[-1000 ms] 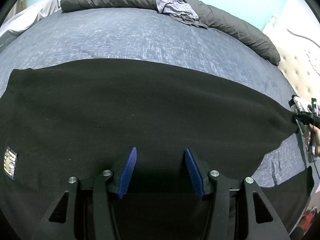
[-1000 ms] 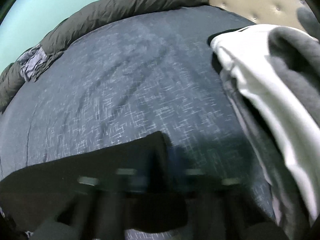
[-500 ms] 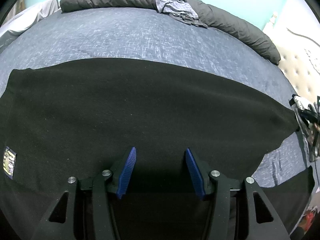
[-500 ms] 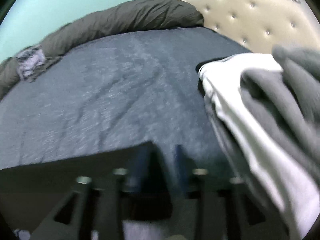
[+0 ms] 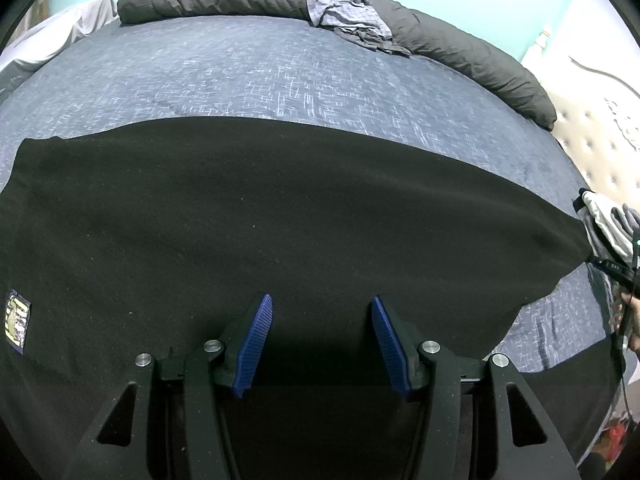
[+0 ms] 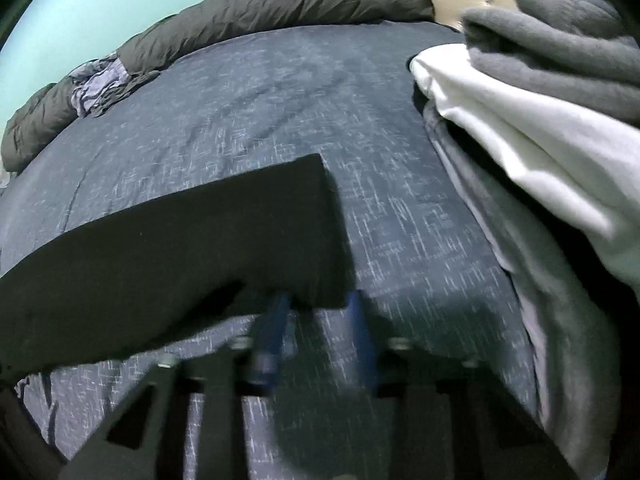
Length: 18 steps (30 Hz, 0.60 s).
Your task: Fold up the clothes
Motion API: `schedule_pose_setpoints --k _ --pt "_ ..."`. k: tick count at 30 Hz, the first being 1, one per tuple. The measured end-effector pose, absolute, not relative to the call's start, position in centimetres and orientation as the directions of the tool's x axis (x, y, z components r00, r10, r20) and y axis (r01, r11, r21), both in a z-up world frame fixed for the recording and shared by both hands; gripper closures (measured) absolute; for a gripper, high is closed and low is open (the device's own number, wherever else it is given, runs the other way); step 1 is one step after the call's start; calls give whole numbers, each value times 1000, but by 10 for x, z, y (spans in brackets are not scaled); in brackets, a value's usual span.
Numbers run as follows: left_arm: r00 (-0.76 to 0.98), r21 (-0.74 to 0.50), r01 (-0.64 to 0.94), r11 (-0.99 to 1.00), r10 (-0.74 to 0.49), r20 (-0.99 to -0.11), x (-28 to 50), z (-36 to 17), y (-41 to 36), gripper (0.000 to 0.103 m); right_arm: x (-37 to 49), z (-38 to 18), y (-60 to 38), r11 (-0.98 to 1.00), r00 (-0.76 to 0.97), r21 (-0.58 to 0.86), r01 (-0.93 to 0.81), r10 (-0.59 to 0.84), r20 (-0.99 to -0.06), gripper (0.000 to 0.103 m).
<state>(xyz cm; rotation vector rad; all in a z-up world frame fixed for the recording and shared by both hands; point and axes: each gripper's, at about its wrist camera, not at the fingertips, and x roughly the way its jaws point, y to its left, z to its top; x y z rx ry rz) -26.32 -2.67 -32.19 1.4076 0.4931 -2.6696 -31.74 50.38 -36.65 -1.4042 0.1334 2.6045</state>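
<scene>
The black garment (image 5: pixel 280 216) lies spread flat across the near half of the bed (image 5: pixel 248 68), one straight edge running from the left to a corner on the right; a small patch (image 5: pixel 17 322) shows at its left end. The left gripper (image 5: pixel 322 332) hangs over its near part with jaws apart, holding nothing. The right gripper (image 6: pixel 316 332) sits at the garment's right corner (image 6: pixel 320 216); its jaws are blurred, seem slightly apart, and I cannot tell whether cloth is between them.

The risks, as I judge them: a pinch at that corner may catch only the top layer, or the sheet with it, so a lift would drag the bedding or skew the fold. With only one end gripped, the wide cloth would sag and crease. The folded stack (image 6: pixel 532 120) of white and grey lies just beside the right gripper, and a swing could knock it over.

The bed is soft, covered in a blue-grey flecked sheet. A dark duvet (image 5: pixel 460 48) is bunched along the far side with a checked cloth (image 5: pixel 348 16) on it, a tufted headboard (image 5: pixel 600 152) on the right, pale teal walls.
</scene>
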Motion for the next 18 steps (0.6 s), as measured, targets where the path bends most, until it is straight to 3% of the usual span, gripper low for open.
schedule_pose_setpoints --k 1,18 --pt "-573 -243 221 -945 75 -816 -264 -322 -26 47 -318 -366 504 -980 -539 -17 -197 123 -834 101" --pt "-575 -247 219 -944 80 -814 -261 -321 -29 47 -322 -364 494 -950 -481 -252 -186 312 -820 101"
